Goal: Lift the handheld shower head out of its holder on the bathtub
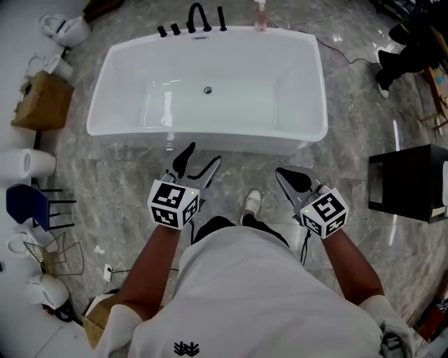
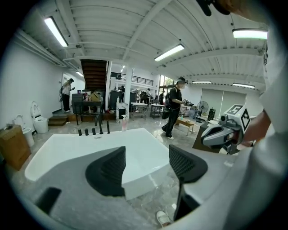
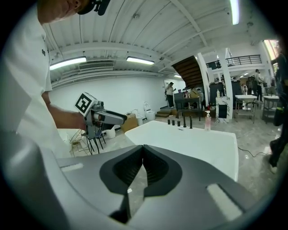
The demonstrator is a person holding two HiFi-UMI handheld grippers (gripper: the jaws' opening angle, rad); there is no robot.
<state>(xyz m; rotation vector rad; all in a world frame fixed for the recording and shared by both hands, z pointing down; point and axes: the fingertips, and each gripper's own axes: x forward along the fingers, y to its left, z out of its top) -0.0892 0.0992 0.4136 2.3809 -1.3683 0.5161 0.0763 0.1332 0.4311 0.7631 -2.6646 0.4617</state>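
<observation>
Two grippers are held out in front of the person's white shirt, above a grey marbled floor. The left gripper has its jaws spread wide with nothing between them; its own view shows only the tub and floor through the gap. The right gripper has its jaws pressed together and holds nothing, the ribbed pads meeting in its own view. Between the two, lower down, one white shoe points toward the tub. Just beyond the grippers stands the white bathtub, empty, with its drain at the middle of the floor of the basin. On the tub's far rim runs a row of black fittings: small knobs, an arched faucet, and at the right end the handheld shower head, standing upright in its holder and well apart from both grippers. A pink pump bottle stands beside it on the same rim. A cardboard box sits left of the tub, and a dark side table to the right.
</observation>
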